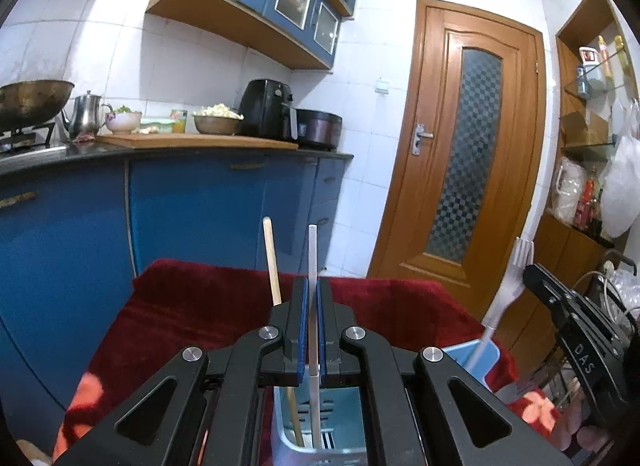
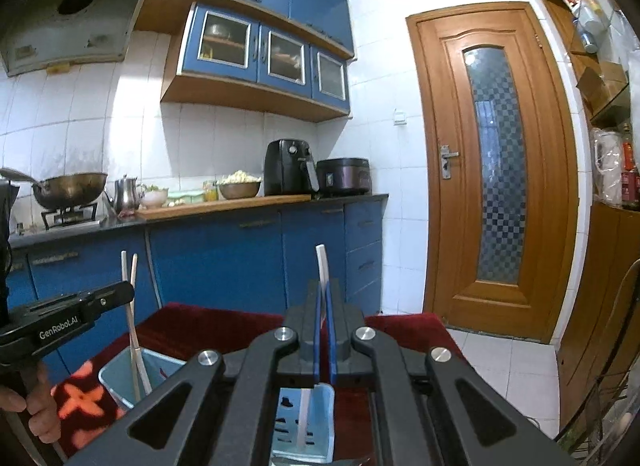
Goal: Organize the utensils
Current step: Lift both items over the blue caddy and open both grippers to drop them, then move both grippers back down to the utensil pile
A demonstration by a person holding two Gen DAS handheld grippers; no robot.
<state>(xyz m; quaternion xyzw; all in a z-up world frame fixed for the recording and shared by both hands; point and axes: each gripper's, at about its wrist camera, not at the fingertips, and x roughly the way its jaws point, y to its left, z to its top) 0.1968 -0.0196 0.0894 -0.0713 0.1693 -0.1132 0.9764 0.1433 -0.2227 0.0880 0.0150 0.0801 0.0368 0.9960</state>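
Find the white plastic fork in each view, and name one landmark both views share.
Left wrist view: white fork stands at the right edge, prongs up, clamped by the right tongs.
Right wrist view: fork stands centre, between those tongs, edge-on.
Shared landmark: wooden door.

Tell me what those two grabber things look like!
Both are black with silver round bolts. The left gripper and right gripper each have two flat fingers with blue pads inside. White letters say "GenRobot.AI" on the left one's side and "DAS" on the right one's.
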